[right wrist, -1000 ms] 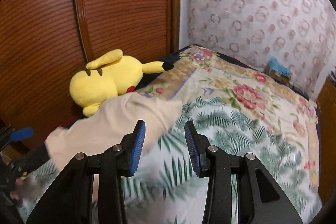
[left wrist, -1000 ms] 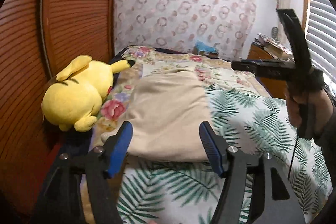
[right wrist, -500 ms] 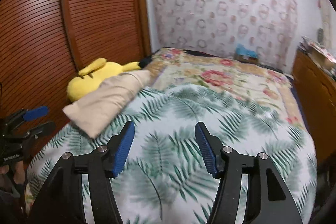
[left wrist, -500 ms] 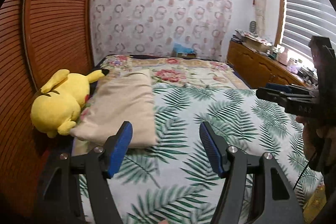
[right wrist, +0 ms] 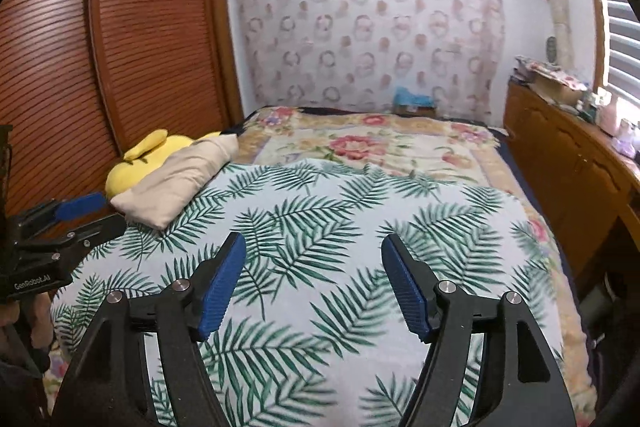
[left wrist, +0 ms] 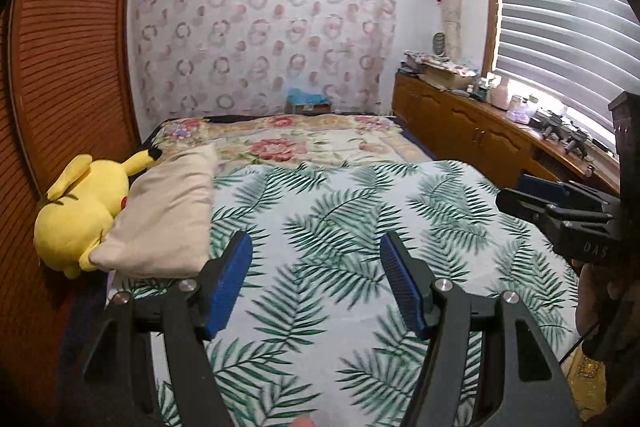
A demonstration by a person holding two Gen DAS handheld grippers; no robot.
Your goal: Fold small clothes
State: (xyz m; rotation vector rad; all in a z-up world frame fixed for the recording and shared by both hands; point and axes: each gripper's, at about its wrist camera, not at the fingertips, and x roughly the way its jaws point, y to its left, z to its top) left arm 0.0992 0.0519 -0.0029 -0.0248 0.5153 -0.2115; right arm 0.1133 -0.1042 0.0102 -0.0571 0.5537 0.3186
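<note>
Folding looks finished: beige garment (left wrist: 168, 215) lies folded against the yellow plush (left wrist: 82, 211) on the bed (left wrist: 360, 227). Left gripper (left wrist: 316, 281) and right gripper (right wrist: 312, 281) hover spread, empty; next calls for fetching another garment, none visible.

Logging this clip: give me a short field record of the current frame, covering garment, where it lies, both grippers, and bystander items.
garment: folded beige garment, lying flat
location: left edge of the palm-leaf bedspread, touching the yellow plush toy
left gripper: open, holding nothing, above the bedspread
right gripper: open, holding nothing, above the bedspread
contact with garment: none by either gripper
nearby: wooden sideboard along the window side
</note>
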